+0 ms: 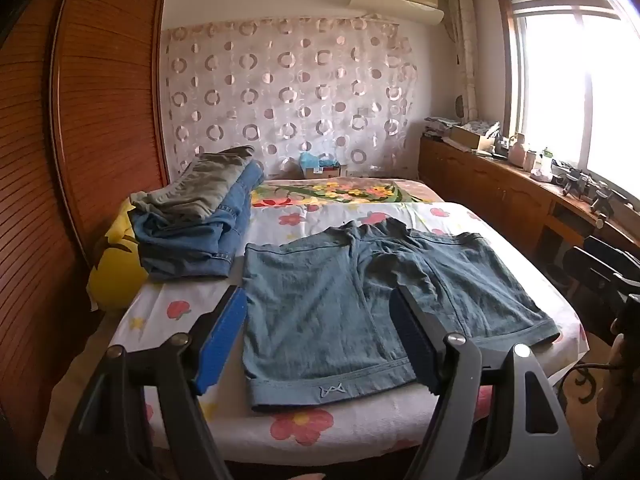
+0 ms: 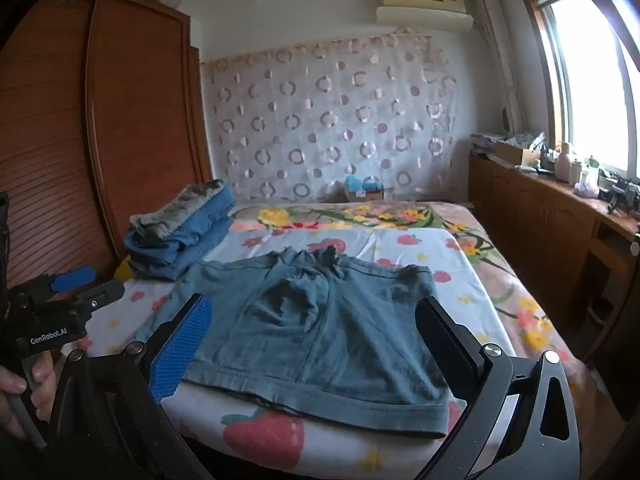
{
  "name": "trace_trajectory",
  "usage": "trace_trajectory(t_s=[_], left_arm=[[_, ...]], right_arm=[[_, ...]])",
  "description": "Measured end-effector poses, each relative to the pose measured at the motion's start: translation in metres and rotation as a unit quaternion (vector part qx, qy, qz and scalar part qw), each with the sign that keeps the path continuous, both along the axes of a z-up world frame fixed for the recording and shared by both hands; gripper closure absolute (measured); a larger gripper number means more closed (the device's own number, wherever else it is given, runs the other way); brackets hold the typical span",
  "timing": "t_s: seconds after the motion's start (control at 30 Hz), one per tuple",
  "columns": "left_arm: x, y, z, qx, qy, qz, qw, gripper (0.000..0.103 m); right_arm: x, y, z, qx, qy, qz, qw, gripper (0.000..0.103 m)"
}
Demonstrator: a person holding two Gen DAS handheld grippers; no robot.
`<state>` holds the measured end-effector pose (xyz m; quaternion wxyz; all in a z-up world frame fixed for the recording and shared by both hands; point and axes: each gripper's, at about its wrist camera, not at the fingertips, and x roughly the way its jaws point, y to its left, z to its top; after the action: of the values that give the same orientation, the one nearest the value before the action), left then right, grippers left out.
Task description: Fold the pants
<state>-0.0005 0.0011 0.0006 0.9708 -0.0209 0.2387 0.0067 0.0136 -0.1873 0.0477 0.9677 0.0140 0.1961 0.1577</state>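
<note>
Both tongs, left (image 1: pixel 320 344) and right (image 2: pixel 316 348), spread wide over the shorts (image 1: pixel 360 304) on the bed (image 1: pixel 320 432), "GenRobot.AI" label (image 2: pixel 49 337) readable, cardboard box (image 2: pixel 364 191) contents too blurry.

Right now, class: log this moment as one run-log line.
stage: pre-grasp | left gripper: open, empty | right gripper: open, empty | shorts: flat on bed | folded pile: back-left

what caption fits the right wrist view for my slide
Open right gripper hovers above teal shorts spread flat on a floral bed, folded clothes stacked at far left.
</note>
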Motion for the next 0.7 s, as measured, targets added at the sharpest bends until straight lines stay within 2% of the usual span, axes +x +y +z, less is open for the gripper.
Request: trace_trajectory(t_s=[0.7], left_arm=[[-0.0022, 0.0009, 0.0026, 0.007, -0.003, 0.003, 1.0000, 0.028]], right_arm=[[-0.0029, -0.0012, 0.0005, -0.007, -0.004, 0.000, 1.000, 0.000]])
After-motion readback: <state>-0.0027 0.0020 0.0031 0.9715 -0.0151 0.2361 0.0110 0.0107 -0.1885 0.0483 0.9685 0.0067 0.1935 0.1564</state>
